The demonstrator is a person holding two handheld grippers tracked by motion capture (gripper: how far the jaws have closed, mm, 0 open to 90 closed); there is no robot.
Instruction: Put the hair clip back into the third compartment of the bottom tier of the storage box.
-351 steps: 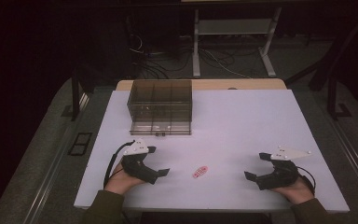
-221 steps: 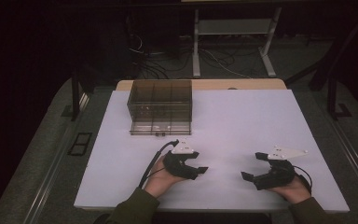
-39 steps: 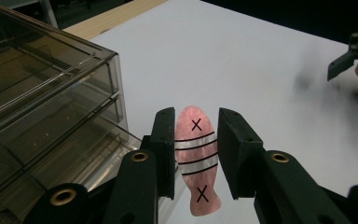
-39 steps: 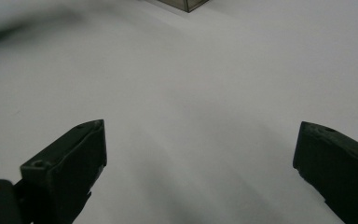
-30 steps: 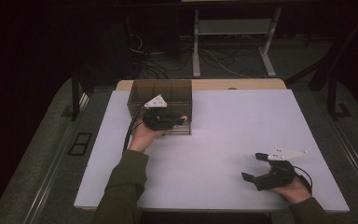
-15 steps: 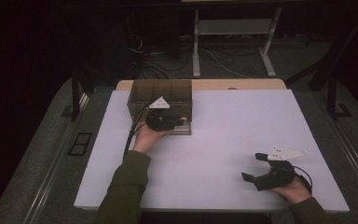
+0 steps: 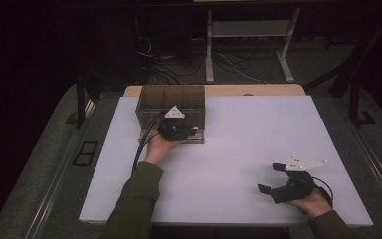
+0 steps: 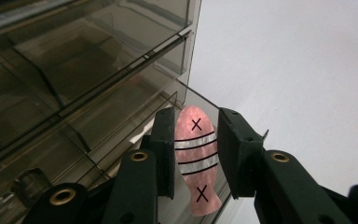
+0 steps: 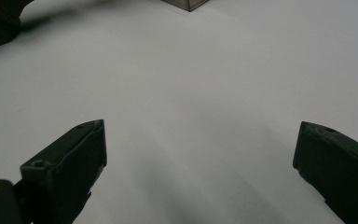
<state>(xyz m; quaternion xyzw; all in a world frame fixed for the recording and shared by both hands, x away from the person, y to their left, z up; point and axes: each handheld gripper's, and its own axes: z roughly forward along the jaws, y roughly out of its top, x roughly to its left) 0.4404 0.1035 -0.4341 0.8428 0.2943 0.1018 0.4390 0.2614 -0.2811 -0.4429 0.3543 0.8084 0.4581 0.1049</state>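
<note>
At the smoky box [image 7: 171,112] | left tongs [image 8: 196,154] pinch pink fish [image 8: 196,158] | right tongs [image 9: 200,172] spread.

Two black handheld grippers: the left gripper [image 7: 179,130], upper centre-left of the high view, carries a pale grey three-cornered plate [image 7: 174,113] and trails black cables [image 7: 143,144]. The right gripper [image 7: 272,178], lower right, bears a similar plate [image 7: 306,163] and a looped black cable [image 7: 325,188]. Brass-coloured rivets [image 8: 139,156] mark the matte black jaws. The left sleeve [image 7: 134,201] is olive green.
</note>
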